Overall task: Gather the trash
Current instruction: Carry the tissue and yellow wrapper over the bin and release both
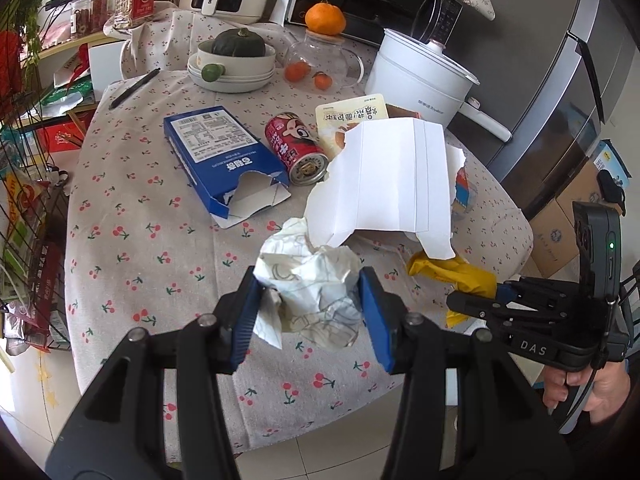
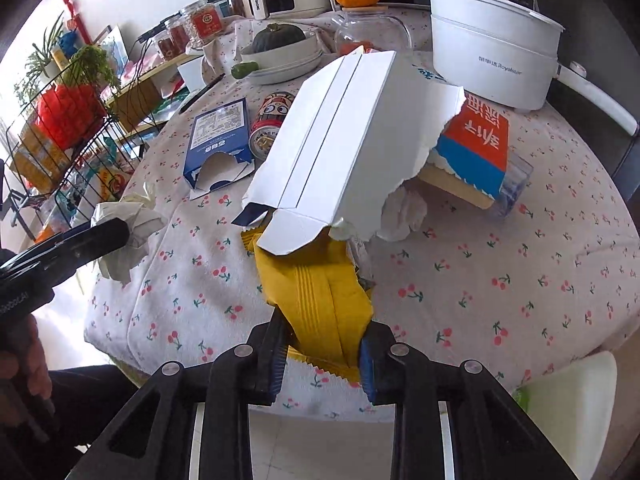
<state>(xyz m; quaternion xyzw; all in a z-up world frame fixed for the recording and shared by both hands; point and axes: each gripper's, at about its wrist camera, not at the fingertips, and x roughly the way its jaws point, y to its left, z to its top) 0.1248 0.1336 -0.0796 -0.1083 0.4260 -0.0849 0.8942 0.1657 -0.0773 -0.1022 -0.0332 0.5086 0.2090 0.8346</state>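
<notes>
My left gripper (image 1: 310, 312) is shut on a crumpled white paper ball (image 1: 316, 288) over the near edge of the cherry-print table (image 1: 160, 240). The right gripper (image 2: 322, 356) is shut on a yellow snack wrapper (image 2: 320, 292), whose far end lies under a torn white carton (image 2: 340, 136). In the left wrist view the yellow wrapper (image 1: 456, 276) shows at the right gripper's tip. Further back lie an opened blue box (image 1: 224, 156), a red can (image 1: 296, 148) on its side and a bread packet (image 1: 352, 116). A red-and-blue carton (image 2: 472, 148) and a white tissue (image 2: 404, 212) lie behind the white carton.
A white electric pot (image 1: 420, 76), a bowl stack with a green squash (image 1: 236, 60), a glass jar (image 1: 320, 56) topped by an orange, and a pen (image 1: 136, 88) stand at the back. A wire rack (image 1: 24, 200) crowds the left; a grey fridge (image 1: 560, 100) stands right.
</notes>
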